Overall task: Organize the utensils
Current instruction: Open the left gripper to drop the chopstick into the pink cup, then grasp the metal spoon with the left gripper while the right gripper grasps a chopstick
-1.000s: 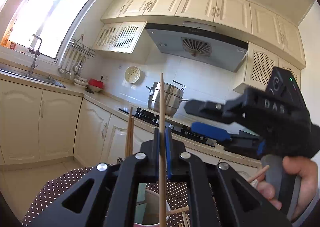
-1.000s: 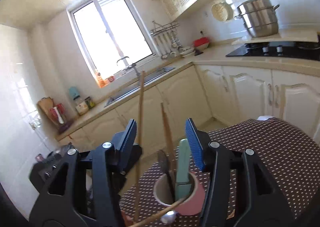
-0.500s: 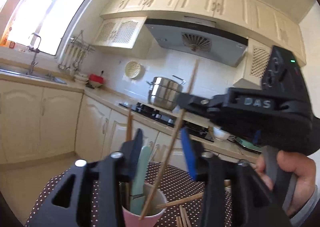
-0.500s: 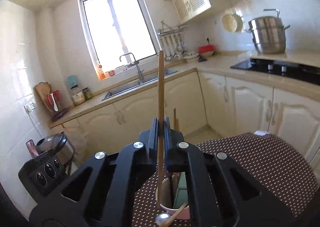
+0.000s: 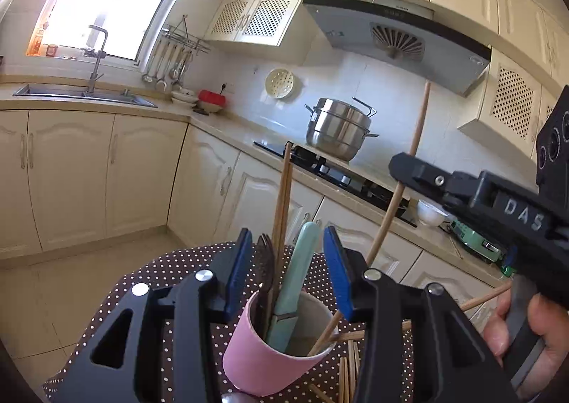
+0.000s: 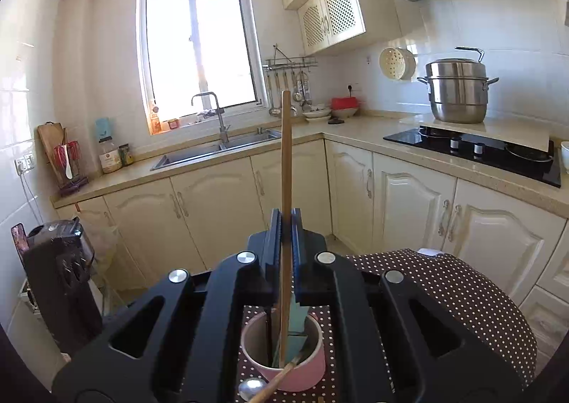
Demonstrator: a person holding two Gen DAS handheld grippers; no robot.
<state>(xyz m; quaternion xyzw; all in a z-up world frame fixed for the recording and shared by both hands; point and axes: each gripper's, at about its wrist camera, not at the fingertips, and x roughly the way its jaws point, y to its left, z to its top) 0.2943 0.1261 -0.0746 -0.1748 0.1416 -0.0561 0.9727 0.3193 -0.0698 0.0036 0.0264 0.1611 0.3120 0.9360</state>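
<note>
In the right wrist view, the right gripper (image 6: 285,225) has its jaws clamped on a wooden chopstick (image 6: 285,154) that stands nearly upright at the centre of the frame, its lower end reaching down into the pink cup (image 6: 284,364) at the bottom centre. The cup sits on the dotted brown tabletop (image 6: 462,296) and also holds a pale green handle (image 6: 297,321); a spoon (image 6: 253,388) lies just in front of it at the bottom edge. In the left wrist view, the left gripper (image 5: 288,260) holds its jaws apart, with nothing pressed between the blue pads (image 5: 236,271), and the cup shows below and between them. Two more chopsticks (image 5: 284,196) rise from the cup there, beside the green handle. At the right of that frame a hand (image 5: 526,335) carries the right gripper, and loose chopsticks (image 5: 346,367) lie on the tabletop just right of the cup.
</note>
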